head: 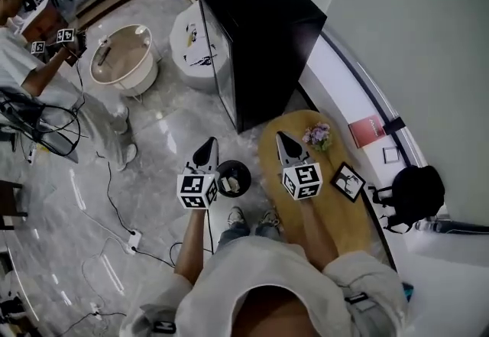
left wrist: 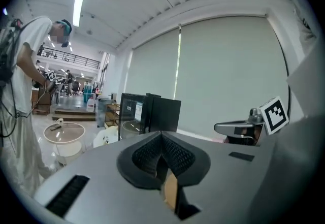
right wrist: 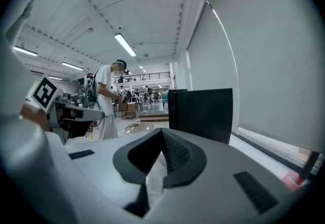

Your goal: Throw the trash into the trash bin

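A tan scrap (left wrist: pixel 170 190) is pinched by the left gripper (head: pixel 206 147), white tissue (right wrist: pixel 154 180) by the right gripper (head: pixel 285 141); they should be released only directly above the trash bin (head: pixel 233 177).

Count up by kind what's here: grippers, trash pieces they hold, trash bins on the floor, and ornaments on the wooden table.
Grippers: 2 (left gripper, right gripper)
Held trash pieces: 2 (brown cardboard scrap, white crumpled scrap)
Trash bins: 1 (black trash bin)
Table ornaments: 2 (flower bunch, black picture frame)
Total: 7
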Motion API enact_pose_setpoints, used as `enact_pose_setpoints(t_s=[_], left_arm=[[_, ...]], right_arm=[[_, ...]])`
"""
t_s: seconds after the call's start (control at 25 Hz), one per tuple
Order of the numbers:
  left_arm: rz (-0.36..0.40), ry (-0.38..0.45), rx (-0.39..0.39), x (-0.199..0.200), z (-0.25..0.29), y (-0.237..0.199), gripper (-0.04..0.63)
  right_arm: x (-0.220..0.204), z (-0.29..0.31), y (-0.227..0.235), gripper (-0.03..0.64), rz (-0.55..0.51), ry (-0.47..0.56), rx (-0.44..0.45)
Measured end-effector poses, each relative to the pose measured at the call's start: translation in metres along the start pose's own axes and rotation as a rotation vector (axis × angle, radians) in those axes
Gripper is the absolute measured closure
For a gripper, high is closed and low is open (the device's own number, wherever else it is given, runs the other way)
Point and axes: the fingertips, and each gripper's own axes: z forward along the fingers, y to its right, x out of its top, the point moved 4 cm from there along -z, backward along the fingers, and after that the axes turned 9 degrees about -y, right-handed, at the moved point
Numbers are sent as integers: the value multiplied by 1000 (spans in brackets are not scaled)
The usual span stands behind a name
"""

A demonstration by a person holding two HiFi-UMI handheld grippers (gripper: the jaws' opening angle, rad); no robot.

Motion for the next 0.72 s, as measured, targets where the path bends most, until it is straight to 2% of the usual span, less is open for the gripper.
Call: enact_pose_setpoints(t_s=[0.28,0.52,0.72], left_arm=[[69,66,4,49,-13,11,578],[98,90,12,59,-15,22,578],[95,89,13,58,-13,29,578]], right_arm=[[45,-38,18,589,-7,86,-60],[49,-58,38,589,-2,115,-99],[47,-63,45,589,-5,103,-96]])
